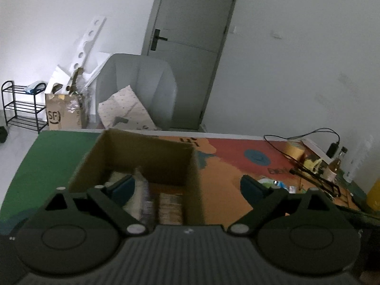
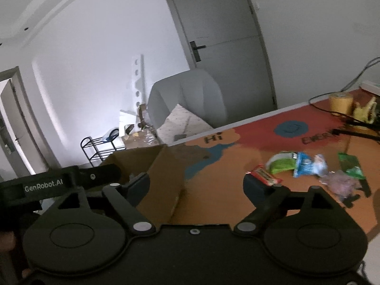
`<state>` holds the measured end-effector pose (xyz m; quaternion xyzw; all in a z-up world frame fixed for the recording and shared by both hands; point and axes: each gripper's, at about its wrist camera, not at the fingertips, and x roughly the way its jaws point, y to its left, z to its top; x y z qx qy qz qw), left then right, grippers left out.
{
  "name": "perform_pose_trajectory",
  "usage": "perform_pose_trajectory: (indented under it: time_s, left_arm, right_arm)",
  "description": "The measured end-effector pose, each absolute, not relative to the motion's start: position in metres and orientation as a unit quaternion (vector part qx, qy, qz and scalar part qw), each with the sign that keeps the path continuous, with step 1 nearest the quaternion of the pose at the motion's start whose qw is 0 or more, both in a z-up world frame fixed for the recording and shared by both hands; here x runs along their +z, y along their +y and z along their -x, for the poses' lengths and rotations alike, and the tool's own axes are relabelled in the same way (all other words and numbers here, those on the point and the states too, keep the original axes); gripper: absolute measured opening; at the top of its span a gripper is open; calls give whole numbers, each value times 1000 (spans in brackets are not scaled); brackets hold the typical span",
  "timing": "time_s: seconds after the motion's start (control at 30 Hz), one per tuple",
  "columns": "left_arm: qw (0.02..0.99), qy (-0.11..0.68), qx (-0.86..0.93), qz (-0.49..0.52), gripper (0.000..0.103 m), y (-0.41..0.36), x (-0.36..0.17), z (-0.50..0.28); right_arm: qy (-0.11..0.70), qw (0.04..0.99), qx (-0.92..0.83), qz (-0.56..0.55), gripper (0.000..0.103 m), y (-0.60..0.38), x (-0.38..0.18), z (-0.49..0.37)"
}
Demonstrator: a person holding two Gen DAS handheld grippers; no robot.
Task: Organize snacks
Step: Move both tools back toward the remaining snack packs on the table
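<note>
Left gripper [image 1: 187, 187] is spread wide with nothing clamped, hanging over the near rim of the cardboard box [image 1: 152, 159]. Only the left wrist view sees down into the box: a few packets [image 1: 152, 201] stand on edge at the bottom (too blurry to read any labels). One of its fingers [image 1: 123, 186] sits over the box opening, the other is out over the table mat [image 1: 220, 180].

Right gripper [image 2: 197, 186] is released too, jaws wide apart and empty, beside the box's right outer wall. The right wrist view can't see inside the box, but it shows the loose snacks far better: a red bar wrapper [image 2: 264, 177] right by its right finger, then a green packet [image 2: 281, 163], a blue packet [image 2: 307, 165], a dark green sachet [image 2: 351, 166] and a pale purple one [image 2: 339, 184], scattered on the mat. The left view only catches a sliver of that pile. Tape roll [image 2: 340, 101] sits at the far edge.
</note>
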<state>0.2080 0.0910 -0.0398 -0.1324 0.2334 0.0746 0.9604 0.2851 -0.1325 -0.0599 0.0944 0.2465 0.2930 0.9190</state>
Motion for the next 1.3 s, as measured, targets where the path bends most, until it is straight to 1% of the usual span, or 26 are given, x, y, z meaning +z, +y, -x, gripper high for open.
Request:
perform_pose_trajectory:
  time_s: [0.17,0.37,0.7,1.03,1.13,1.23,1.3]
  left_arm:
    - [960,241,62,130,99,69,-39,-217]
    - [958,255,46,124,100,47,-42,-229]
    - [958,258,35,119,100,21,-43,-249]
    - [954,279,13,109,100,-6,-55,-275]
    - [953,282,8,106,99,-13,-59,-284]
    - [951,289,3,106,98,-19,-63,-293]
    - [950,294,1,107,98,-22,-66,-301]
  right_arm:
    - [251,921,282,-91,91,-155,-63,-287]
    - [256,925,266,-87,93,-182,-64,-292]
    - [263,929,237,-110,93,-225,-77,-302]
    - [272,932,199,-136,92,-264,-96,-323]
    - [275,931,191,-144,92,-272,-101,-332]
    - [278,930,184,-153,88,-279,-105,-341]
    - [282,929,179,-158,81,-282,-108,-348]
